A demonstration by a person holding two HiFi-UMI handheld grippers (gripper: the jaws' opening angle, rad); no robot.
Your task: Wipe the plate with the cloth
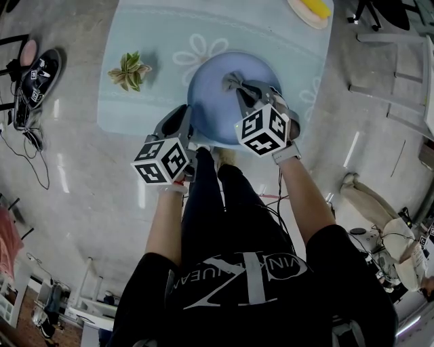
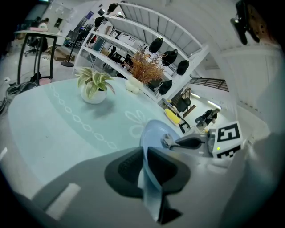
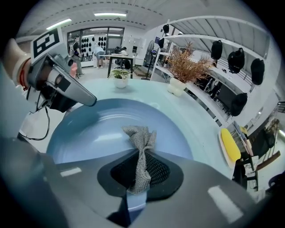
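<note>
A pale blue plate [image 1: 215, 89] lies at the near edge of the light blue table [image 1: 142, 68]. My left gripper [image 1: 184, 125] is shut on the plate's near left rim [image 2: 149, 178], which runs between its jaws in the left gripper view. My right gripper [image 1: 239, 88] is shut on a grey woven cloth [image 3: 140, 153]. The bunched cloth [image 1: 232, 80] hangs over the plate's middle [image 3: 107, 133]; whether it touches the plate I cannot tell. The left gripper [image 3: 87, 99] shows at the plate's left in the right gripper view.
A small potted plant [image 1: 130, 70] stands on the table's left part, also seen as the potted plant [image 2: 94, 87]. A cream dish with a yellow object [image 1: 310, 9] sits at the far right corner. Shoes [image 1: 35, 80] and cables lie on the floor at left.
</note>
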